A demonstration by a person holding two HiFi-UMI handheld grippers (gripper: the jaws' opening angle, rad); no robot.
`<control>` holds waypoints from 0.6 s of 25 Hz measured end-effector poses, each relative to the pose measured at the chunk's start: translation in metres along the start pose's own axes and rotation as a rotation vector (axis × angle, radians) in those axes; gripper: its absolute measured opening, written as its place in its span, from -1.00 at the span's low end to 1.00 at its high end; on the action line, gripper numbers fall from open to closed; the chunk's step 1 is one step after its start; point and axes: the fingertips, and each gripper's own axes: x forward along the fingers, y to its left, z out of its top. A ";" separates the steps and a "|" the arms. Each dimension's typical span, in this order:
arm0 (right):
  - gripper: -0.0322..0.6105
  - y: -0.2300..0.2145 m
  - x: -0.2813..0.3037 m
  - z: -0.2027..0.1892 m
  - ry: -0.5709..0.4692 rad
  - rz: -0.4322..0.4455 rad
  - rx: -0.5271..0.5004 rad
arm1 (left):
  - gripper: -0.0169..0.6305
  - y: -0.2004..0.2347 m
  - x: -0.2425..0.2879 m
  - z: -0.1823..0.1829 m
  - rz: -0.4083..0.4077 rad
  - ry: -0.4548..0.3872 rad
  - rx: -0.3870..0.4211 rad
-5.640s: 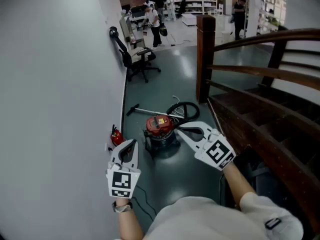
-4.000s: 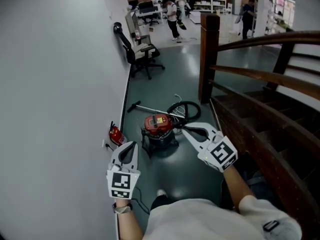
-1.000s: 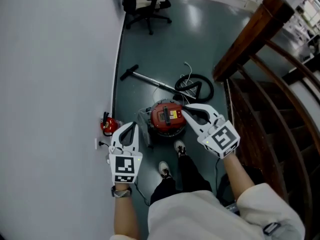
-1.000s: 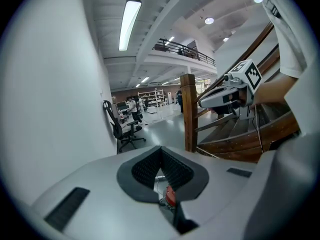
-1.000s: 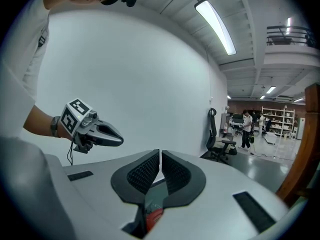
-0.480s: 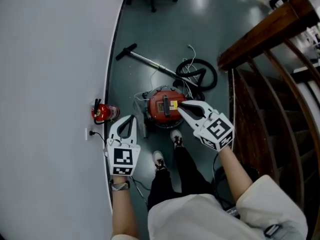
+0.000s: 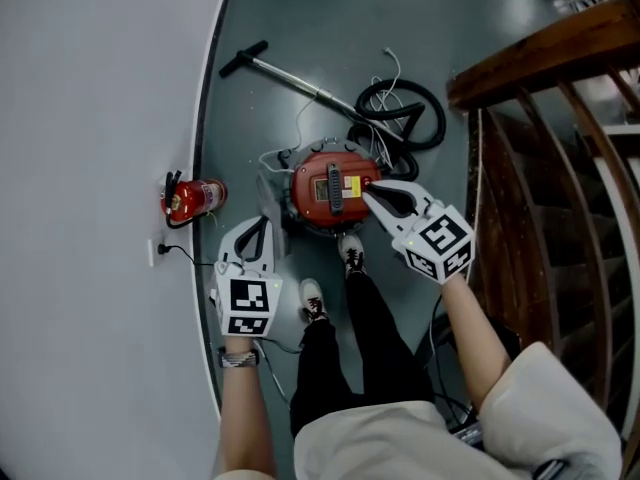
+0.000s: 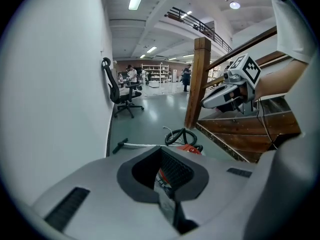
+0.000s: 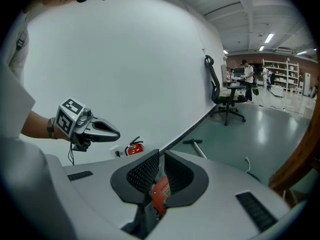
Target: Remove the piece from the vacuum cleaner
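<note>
The vacuum cleaner (image 7: 330, 190), a squat drum with a red lid, stands on the grey-green floor just ahead of the person's shoes (image 7: 351, 254). Its black hose (image 7: 404, 114) lies coiled behind it, and a metal wand (image 7: 292, 76) runs off to the upper left. My right gripper (image 7: 367, 190) is shut and empty, its tips over the lid's right edge. To the left of the drum my left gripper (image 7: 256, 224) hangs shut and empty, apart from it. The red lid (image 9: 160, 194) shows behind the closed jaws in the right gripper view.
A red fire extinguisher (image 7: 190, 198) lies by the white wall, near a wall socket (image 7: 158, 253) with a cord. A wooden staircase (image 7: 545, 168) and its post close off the right side. An office chair (image 8: 122, 95) stands farther along the wall, and people are far back.
The person has walked up to the vacuum cleaner, and it now lies right below. Both grippers have sunk towards it, still shut. The head view has tipped further down.
</note>
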 end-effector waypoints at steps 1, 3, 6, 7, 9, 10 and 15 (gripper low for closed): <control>-0.80 -0.003 0.005 -0.008 0.011 0.002 0.009 | -0.94 0.000 0.006 -0.006 0.003 0.009 -0.008; -0.79 -0.007 0.014 -0.023 0.037 0.010 0.023 | -0.94 0.000 0.016 -0.015 0.002 0.022 -0.028; -0.79 -0.015 0.028 -0.045 0.069 0.013 0.040 | -0.94 -0.002 0.033 -0.029 -0.009 0.042 -0.047; -0.79 -0.018 0.032 -0.051 0.082 0.015 0.043 | -0.94 -0.003 0.037 -0.034 -0.014 0.047 -0.054; -0.80 -0.022 0.038 -0.066 0.114 0.014 0.041 | -0.94 -0.005 0.045 -0.043 -0.024 0.060 -0.067; -0.79 -0.025 0.041 -0.073 0.131 0.013 0.038 | -0.94 -0.005 0.049 -0.048 -0.027 0.069 -0.070; -0.79 -0.035 0.059 -0.111 0.219 0.026 0.046 | -0.94 -0.005 0.067 -0.072 -0.038 0.112 -0.095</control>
